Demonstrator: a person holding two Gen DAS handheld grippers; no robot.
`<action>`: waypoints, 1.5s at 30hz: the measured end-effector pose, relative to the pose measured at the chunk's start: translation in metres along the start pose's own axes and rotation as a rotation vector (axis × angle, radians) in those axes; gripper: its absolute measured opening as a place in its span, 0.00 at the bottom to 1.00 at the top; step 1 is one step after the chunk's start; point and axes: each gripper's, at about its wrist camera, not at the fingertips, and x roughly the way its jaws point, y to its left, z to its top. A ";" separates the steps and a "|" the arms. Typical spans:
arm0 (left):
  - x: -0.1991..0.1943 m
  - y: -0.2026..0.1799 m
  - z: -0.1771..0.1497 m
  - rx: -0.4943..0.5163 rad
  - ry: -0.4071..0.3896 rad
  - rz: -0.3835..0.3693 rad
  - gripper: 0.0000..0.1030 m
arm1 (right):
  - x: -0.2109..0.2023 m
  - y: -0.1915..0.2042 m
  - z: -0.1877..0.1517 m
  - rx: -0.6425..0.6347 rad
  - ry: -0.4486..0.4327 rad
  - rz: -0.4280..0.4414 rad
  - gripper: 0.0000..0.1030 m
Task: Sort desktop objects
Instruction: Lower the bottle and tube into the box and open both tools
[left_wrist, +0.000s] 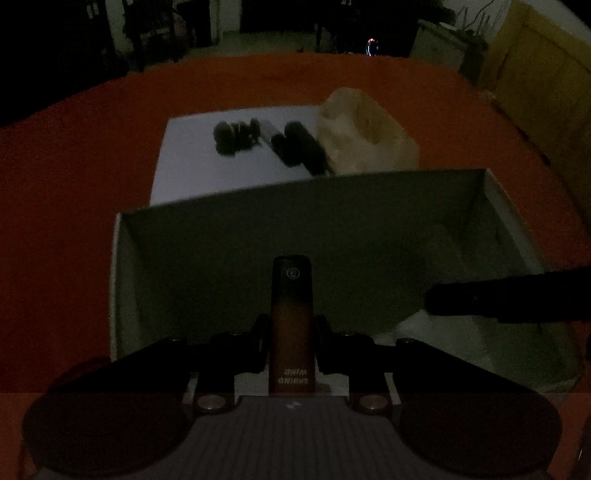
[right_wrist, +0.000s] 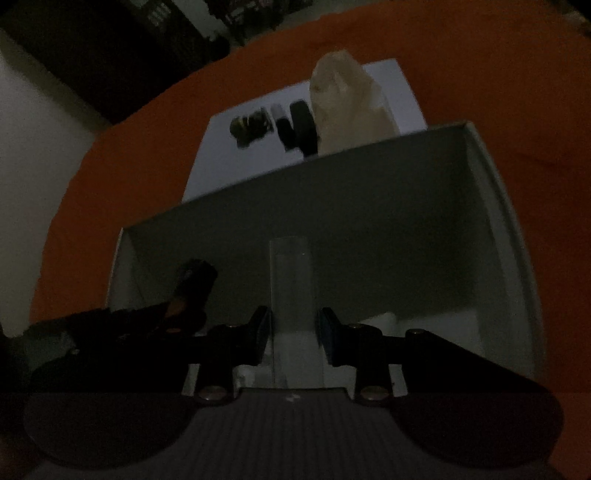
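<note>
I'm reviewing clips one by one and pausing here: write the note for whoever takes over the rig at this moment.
Left gripper: shut on a brown-and-black tube, held over the open box.
Right gripper: shut on a clear plastic case, also over the box.
Still on the white sheet beyond the box: small dark items, a black bar-shaped item, a crumpled pale bag.
Done: two items picked up.
Left: release both, then sort what remains.

Both views are very dim and grainy; fisheye bends the edges. Only the white sheet (left_wrist: 192, 158) catches faint light. Upper corners sink into black.
</note>
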 end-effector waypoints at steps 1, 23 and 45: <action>0.002 -0.001 -0.001 0.005 0.004 0.002 0.20 | 0.003 0.001 -0.001 -0.005 0.007 -0.003 0.31; 0.014 -0.006 -0.027 0.057 0.063 0.043 0.20 | 0.055 -0.013 -0.030 -0.043 0.166 -0.074 0.31; 0.023 -0.052 -0.027 0.210 0.041 0.054 0.20 | 0.075 -0.005 -0.016 -0.187 0.129 -0.270 0.31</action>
